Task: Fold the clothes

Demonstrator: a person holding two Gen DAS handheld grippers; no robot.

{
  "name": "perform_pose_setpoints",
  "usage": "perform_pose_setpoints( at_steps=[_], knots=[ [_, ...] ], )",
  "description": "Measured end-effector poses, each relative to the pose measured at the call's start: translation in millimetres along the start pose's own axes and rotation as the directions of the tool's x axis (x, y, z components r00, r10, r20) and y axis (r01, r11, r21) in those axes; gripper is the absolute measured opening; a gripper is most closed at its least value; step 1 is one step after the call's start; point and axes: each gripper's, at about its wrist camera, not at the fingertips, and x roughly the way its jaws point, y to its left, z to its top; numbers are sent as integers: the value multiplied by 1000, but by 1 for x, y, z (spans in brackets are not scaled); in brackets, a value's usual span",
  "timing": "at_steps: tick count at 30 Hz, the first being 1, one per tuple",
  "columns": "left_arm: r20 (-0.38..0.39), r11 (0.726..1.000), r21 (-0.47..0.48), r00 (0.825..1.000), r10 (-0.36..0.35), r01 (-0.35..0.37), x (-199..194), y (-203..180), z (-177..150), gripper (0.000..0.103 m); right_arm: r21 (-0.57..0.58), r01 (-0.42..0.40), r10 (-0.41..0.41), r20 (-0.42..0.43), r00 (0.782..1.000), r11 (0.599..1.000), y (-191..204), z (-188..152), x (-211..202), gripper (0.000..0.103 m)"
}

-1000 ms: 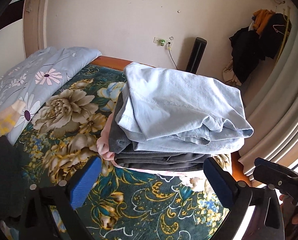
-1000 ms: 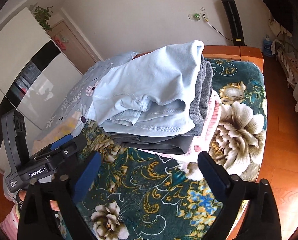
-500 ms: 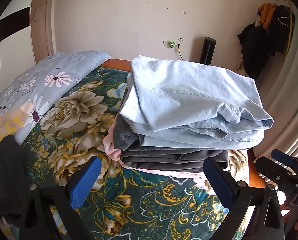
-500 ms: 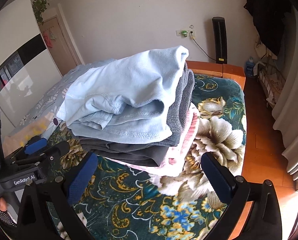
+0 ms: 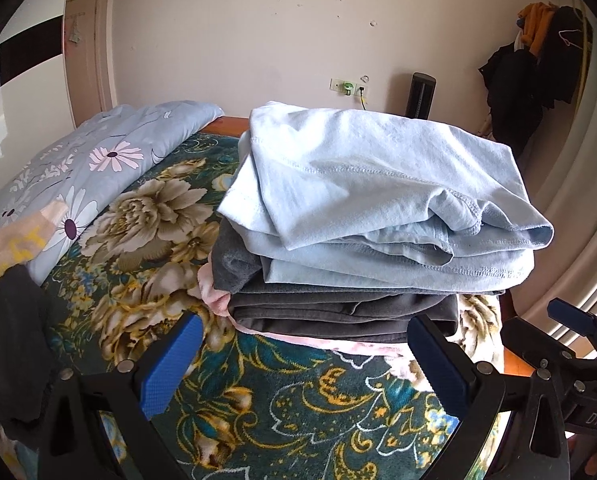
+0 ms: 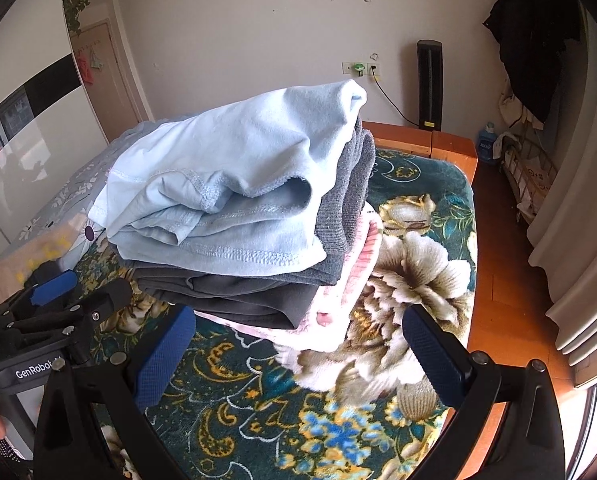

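A stack of folded clothes sits on the floral bedspread (image 5: 258,392): a light blue shirt (image 5: 378,184) (image 6: 234,168) on top, dark grey garments (image 5: 338,308) (image 6: 238,288) beneath, and a pink one (image 6: 362,256) at the bottom. My left gripper (image 5: 302,360) stands open just in front of the stack's lower edge, nothing between its blue pads. My right gripper (image 6: 302,352) is open too, close to the stack's corner where the pink garment hangs out. Each gripper shows at the edge of the other's view.
A pale blue flowered quilt (image 5: 98,160) lies along the bed's left side, with a black garment (image 5: 14,344) and a cream one (image 5: 14,240) near it. The wooden bed frame (image 6: 450,148) borders the far end. Curtains (image 6: 570,260) and hanging dark clothes (image 5: 530,76) are on the right.
Both grippers have dropped lower and come closer to the stack, which now looms larger. The stack itself has not moved, and both grippers stay open.
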Motion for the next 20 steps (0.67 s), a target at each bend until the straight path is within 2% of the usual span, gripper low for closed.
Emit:
perform_pose_setpoints(
  at_steps=[14, 20],
  knots=[
    [-27, 1000, -2, 1000, -13, 13, 10, -6, -7, 103, -12, -14, 14, -36, 999, 1000, 6, -5, 10, 103],
    [-31, 999, -41, 999, -27, 25, 12, -3, -11, 103, -13, -9, 8, -47, 999, 1000, 6, -6, 11, 103]
  ],
)
